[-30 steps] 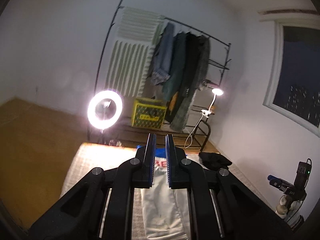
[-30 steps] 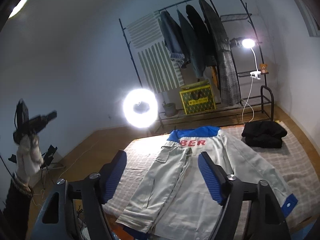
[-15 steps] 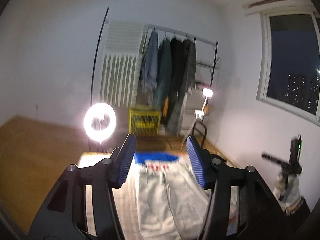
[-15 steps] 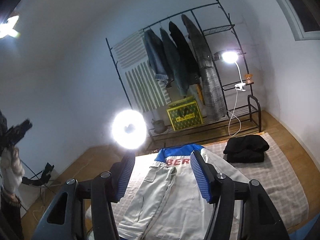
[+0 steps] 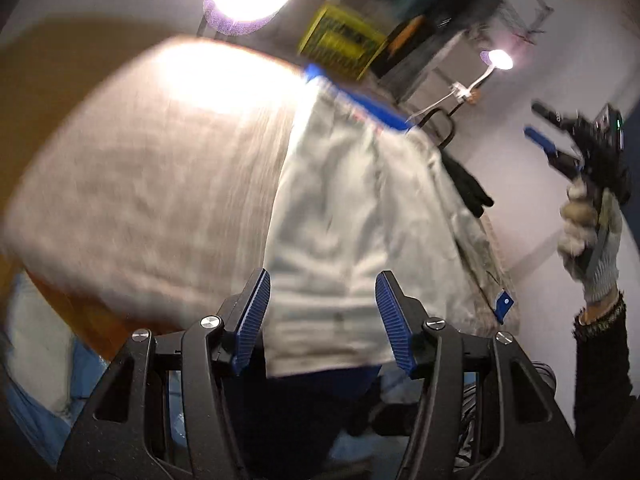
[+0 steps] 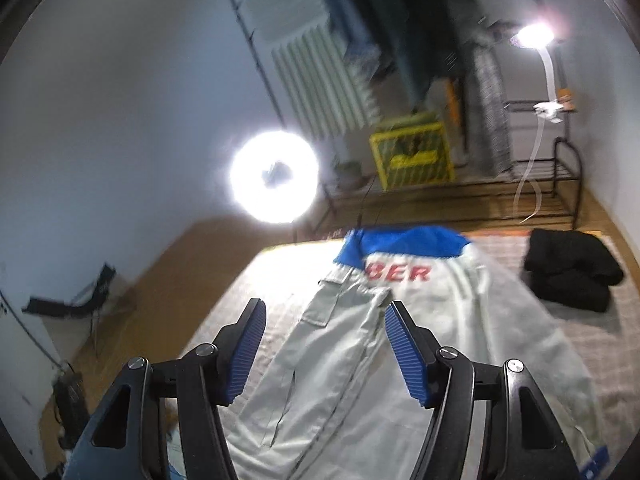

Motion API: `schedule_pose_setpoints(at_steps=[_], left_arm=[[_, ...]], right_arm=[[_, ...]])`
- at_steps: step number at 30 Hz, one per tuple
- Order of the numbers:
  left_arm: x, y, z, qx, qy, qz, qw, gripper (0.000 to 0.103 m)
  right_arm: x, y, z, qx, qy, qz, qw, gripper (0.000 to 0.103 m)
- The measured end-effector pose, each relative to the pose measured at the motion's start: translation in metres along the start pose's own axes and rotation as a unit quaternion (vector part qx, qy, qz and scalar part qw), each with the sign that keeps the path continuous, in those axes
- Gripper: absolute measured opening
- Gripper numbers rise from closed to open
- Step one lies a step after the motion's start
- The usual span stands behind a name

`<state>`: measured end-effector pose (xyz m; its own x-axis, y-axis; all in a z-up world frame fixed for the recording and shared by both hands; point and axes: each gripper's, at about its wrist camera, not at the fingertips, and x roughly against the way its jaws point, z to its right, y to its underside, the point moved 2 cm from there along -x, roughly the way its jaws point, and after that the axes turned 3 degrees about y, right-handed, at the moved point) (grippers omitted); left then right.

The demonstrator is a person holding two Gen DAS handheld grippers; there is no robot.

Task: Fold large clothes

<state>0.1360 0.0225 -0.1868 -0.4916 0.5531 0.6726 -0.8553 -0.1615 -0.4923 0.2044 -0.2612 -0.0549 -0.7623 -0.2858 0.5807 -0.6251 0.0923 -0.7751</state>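
Observation:
A pale grey jacket (image 5: 352, 220) with a blue yoke and red letters lies spread flat on a checked mat (image 5: 140, 200). My left gripper (image 5: 324, 320) hangs open just over the jacket's near hem, tilted down, with nothing between its blue pads. In the right wrist view the jacket (image 6: 460, 340) stretches away below my right gripper (image 6: 326, 354), whose jaws are opening slightly and hold nothing. The left wrist view also shows the right gripper (image 5: 544, 128) raised at the far right in a gloved hand (image 5: 588, 240), clear of the cloth.
A folded black garment (image 6: 572, 268) sits on the mat's far right corner. Beyond the mat stand a bright ring light (image 6: 274, 176), a yellow crate (image 6: 412, 160), a rack of hanging clothes (image 6: 400, 40) and a clip lamp (image 6: 534, 34). Wooden floor surrounds the mat.
My left gripper went from shut to open, then dropped fast and tipped down onto the jacket's near hem. The right gripper swung sideways and a little lower over the jacket.

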Motion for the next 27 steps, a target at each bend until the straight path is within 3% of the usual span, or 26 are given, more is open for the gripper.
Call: schedule_pose_setpoints(at_steps=[5,12,17,23,26,27], left_arm=[[-0.036,0.029,-0.019,0.006,-0.009,-0.035,0.9993,0.056],[-0.065,0.044,-0.045,0.072,0.035,-0.075,0.994,0.056],[-0.072,0.039,-0.045,0.075,0.063,-0.077,0.9922,0.033],[-0.073,0.034,-0.049,0.085,0.087,-0.079,0.9894,0.02],[-0.07,0.034,-0.048,0.08,0.087,-0.077,0.99,0.015],[-0.067,0.034,-0.048,0.081,0.09,-0.073,0.9899,0.014]], right_arm=[[-0.11,-0.006,-0.017,0.015,0.008,-0.057,0.998,0.069],[-0.256,-0.017,-0.01,-0.014,0.018,-0.133,0.991,0.076],[-0.34,-0.014,-0.017,-0.011,0.064,-0.182,0.981,0.076],[-0.407,-0.018,-0.021,0.02,0.173,-0.227,0.958,0.075],[-0.424,-0.011,-0.026,0.058,0.206,-0.25,0.944,0.046],[-0.426,-0.01,-0.03,0.069,0.199,-0.255,0.944,0.027]])
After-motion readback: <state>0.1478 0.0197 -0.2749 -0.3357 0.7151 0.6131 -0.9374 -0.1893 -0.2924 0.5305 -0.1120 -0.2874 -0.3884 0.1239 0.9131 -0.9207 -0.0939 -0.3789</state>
